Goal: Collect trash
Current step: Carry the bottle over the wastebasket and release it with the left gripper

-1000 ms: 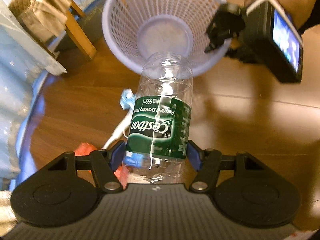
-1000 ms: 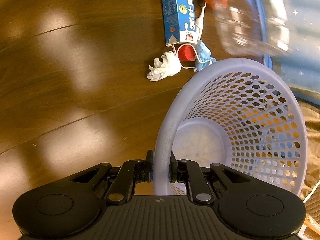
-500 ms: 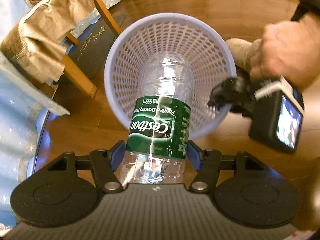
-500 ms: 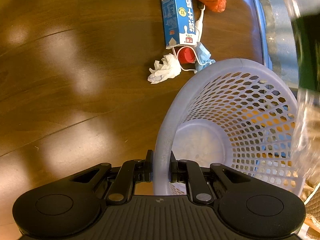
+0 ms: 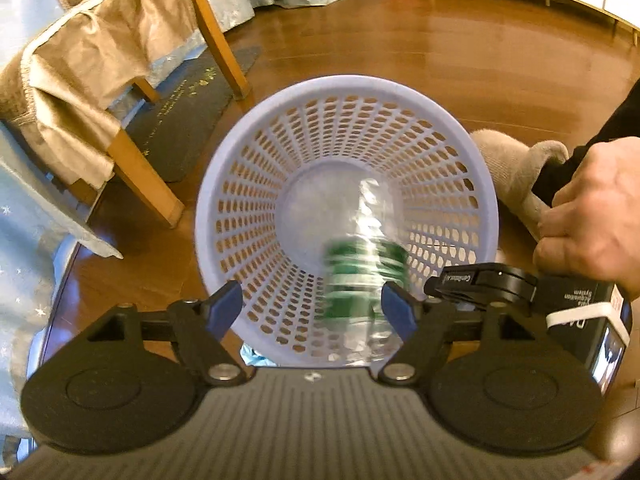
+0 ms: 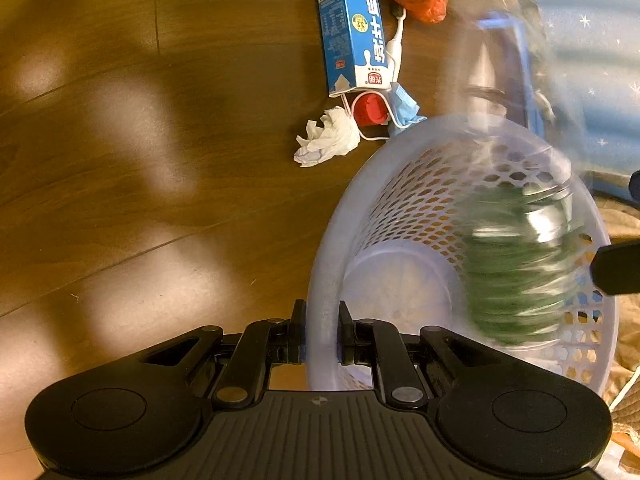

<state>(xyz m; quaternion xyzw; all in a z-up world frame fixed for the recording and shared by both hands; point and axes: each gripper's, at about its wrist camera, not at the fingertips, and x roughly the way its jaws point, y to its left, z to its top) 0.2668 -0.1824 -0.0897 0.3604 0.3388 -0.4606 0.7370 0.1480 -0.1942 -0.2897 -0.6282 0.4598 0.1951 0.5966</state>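
Below, left gripper (image 5: 312, 308) jaws spread, blurred clear ribbed bottle (image 5: 362, 280) inside round perforated basket (image 5: 248, 184), right gripper (image 6: 322, 336) jaws pinching its rim.

home, draped chair (image 5: 100, 72) (wood floor (image 5: 440, 52))

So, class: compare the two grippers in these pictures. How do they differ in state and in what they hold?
The left gripper is open, its fingers spread and holding nothing; the right gripper is shut on the basket rim. The blurred bottle lies between the left gripper's fingers untouched, while the right gripper's fingers press the rim wall. Both are black and point at the basket.
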